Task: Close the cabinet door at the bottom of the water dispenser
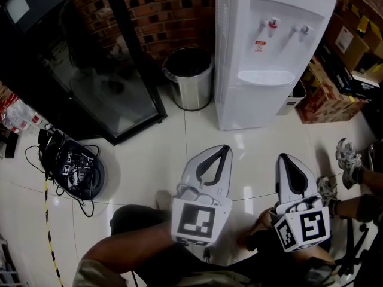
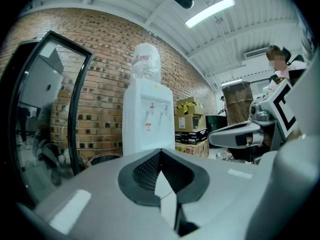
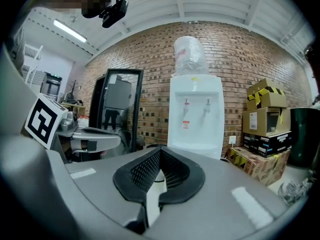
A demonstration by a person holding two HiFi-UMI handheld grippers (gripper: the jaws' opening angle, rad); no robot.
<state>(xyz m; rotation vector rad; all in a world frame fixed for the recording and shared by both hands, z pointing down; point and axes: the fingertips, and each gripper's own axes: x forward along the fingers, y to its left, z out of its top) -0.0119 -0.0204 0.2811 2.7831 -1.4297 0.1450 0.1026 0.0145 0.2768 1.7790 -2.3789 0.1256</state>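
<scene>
Here we are in front of the water dispenser [image 1: 269, 52], white and upright against the brick wall [image 1: 173, 11], with an upturned bottle [image 3: 189, 54] on top and the red tap [image 1: 272, 24] and blue tap [image 1: 302, 28] above its drip tray [image 1: 266, 76]. The cabinet door [image 1: 248, 109] is down at the bottom front of the unit, and from the head view it looks like a flat white face flush with the body. The gripper views hide that lower part behind their own housings. The left gripper [image 1: 226, 148] is held over the glossy tiled floor [image 1: 155, 154], pointing at the dispenser and well short of it. Its jaws are pressed tip to tip, with nothing in the hollow between the black pads [image 2: 145, 171]. The right gripper [image 1: 282, 156] is beside it, aimed the same way and also clear of the cabinet. Its jaws are closed too, and the ribbed pads [image 3: 145, 169] hold nothing. A steel bin [image 1: 190, 76] stands just left of the dispenser, and left of that is a tall black glass-door cooler [image 1: 102, 82]. Cardboard boxes [image 1: 326, 97] are stacked to the dispenser's right. A tangle of cables [image 1: 75, 169] lies on the tiles at the far left, and someone's shoe [image 1: 348, 156] shows at the right edge.
</scene>
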